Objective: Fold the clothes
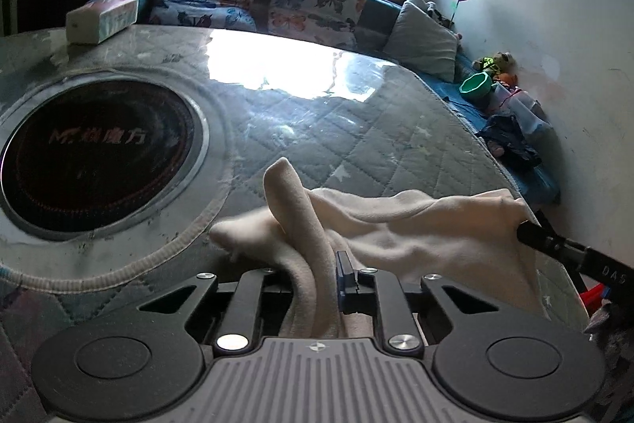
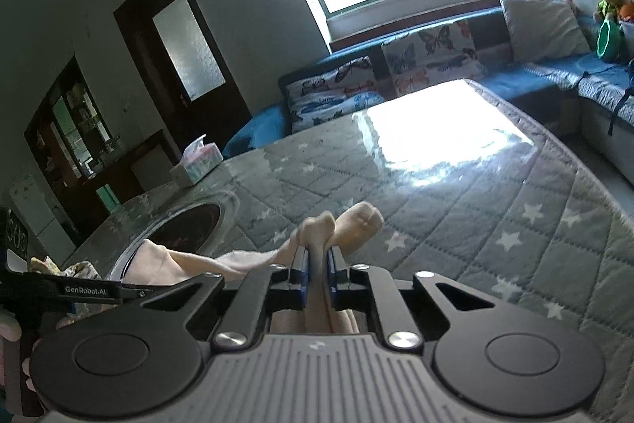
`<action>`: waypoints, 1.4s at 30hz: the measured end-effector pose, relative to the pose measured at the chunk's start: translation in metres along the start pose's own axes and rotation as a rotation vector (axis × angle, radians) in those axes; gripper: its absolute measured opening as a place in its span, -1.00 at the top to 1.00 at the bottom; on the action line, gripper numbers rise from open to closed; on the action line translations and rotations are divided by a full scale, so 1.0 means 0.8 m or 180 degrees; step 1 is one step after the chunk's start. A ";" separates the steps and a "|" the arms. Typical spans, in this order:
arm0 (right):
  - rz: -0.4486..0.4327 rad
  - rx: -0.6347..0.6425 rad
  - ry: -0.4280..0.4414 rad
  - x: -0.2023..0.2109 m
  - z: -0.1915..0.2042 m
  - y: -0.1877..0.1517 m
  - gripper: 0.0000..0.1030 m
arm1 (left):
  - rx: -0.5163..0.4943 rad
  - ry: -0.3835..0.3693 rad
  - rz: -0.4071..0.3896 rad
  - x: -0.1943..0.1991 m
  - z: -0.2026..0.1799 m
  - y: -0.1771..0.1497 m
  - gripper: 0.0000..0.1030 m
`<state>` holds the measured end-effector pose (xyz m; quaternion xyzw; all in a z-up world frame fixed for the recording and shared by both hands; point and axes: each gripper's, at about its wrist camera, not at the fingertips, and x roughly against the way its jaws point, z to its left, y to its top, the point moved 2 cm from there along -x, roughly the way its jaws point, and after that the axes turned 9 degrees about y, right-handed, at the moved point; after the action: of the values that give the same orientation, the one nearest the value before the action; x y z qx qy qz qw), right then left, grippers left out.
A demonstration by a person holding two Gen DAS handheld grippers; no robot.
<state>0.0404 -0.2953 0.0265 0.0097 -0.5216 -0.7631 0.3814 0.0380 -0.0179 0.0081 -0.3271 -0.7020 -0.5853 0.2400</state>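
Midway, likely: cream soft knit garment [image 1: 396, 224] held bunched over grey quilted star-print table cover [image 1: 356, 129], no flat fold visible. Left gripper [image 1: 313, 276] clamps one end at 6 o'clock; right gripper [image 2: 317, 256], at 3 o'clock, pinches the other.

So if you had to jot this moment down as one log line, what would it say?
task: fold clothes | left gripper: shut on cream garment | right gripper: shut on cream garment | garment: bunched, spanning both, over quilted table cover

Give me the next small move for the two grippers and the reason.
Probably carry both ends forward and lay them on the table. The left gripper and the right gripper are each shut on the cream garment, whose middle sags bunched between them.
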 end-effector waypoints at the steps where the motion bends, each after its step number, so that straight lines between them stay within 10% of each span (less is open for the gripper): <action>1: 0.0003 0.0009 -0.0017 0.001 0.001 0.002 0.87 | -0.0004 -0.0001 0.0002 -0.001 0.000 0.000 0.66; 8: 0.0160 -0.0165 -0.0202 -0.002 -0.023 -0.011 0.71 | -0.0017 0.0005 0.0038 -0.008 0.005 -0.001 0.66; 11: 0.0200 -0.0231 -0.0240 -0.001 -0.035 -0.019 0.19 | 0.0004 0.0019 0.0085 -0.013 0.009 -0.004 0.65; 19: 0.0274 -0.0339 -0.0160 -0.016 -0.056 -0.029 0.09 | 0.0059 0.0046 0.0188 -0.023 0.015 -0.011 0.63; 26: 0.0290 -0.0411 0.0060 -0.038 -0.058 -0.030 0.12 | 0.0058 0.0076 0.0222 -0.027 0.013 -0.010 0.56; 32: 0.0273 -0.0484 0.0208 -0.049 -0.058 -0.029 0.70 | 0.0048 0.0101 0.0230 -0.027 0.011 -0.008 0.58; 42: 0.0066 -0.0434 0.0186 -0.022 -0.038 -0.016 0.76 | -0.0066 0.0067 0.0120 -0.016 0.000 -0.001 0.65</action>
<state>0.0576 -0.3066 -0.0045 0.0007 -0.4571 -0.7923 0.4041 0.0463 -0.0202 -0.0016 -0.3366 -0.6870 -0.5914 0.2549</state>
